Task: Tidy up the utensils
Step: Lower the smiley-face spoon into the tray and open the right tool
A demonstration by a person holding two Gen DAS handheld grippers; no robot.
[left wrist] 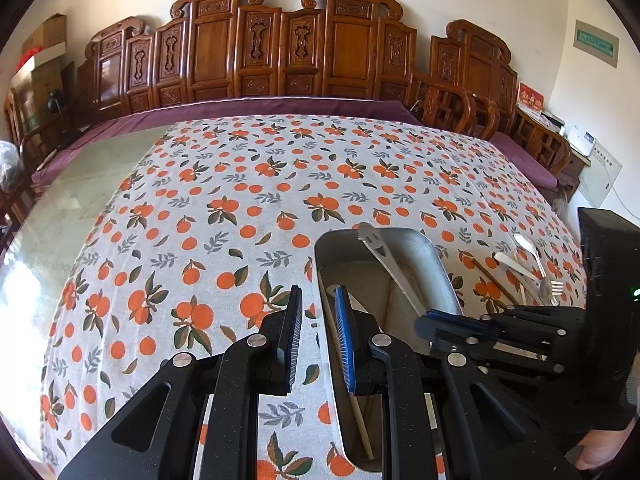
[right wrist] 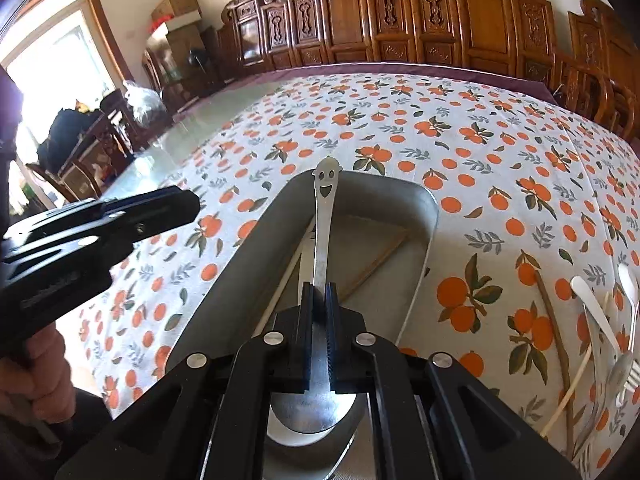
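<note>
Right wrist view: right gripper (right wrist: pixel 319 304) clamps smiley-handled steel spoon (right wrist: pixel 325 216) over grey metal tray (right wrist: pixel 420 240); lower toward 12 o'clock, then release; left gripper (left wrist: pixel 316 336) stands slightly apart, empty.

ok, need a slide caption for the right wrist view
Right gripper clamps a smiley-handled spoon over the metal tray; more utensils wait on the orange-print tablecloth.

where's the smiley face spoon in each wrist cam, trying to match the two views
Left wrist view: the smiley spoon is right of centre, slanting over the metal tray, its lower end hidden behind the right gripper.
Right wrist view: it stands at centre, handle pointing away, clamped between the right gripper's fingers, bowl nearest the camera.
Shared landmark: the metal tray on the orange-print tablecloth.
</note>
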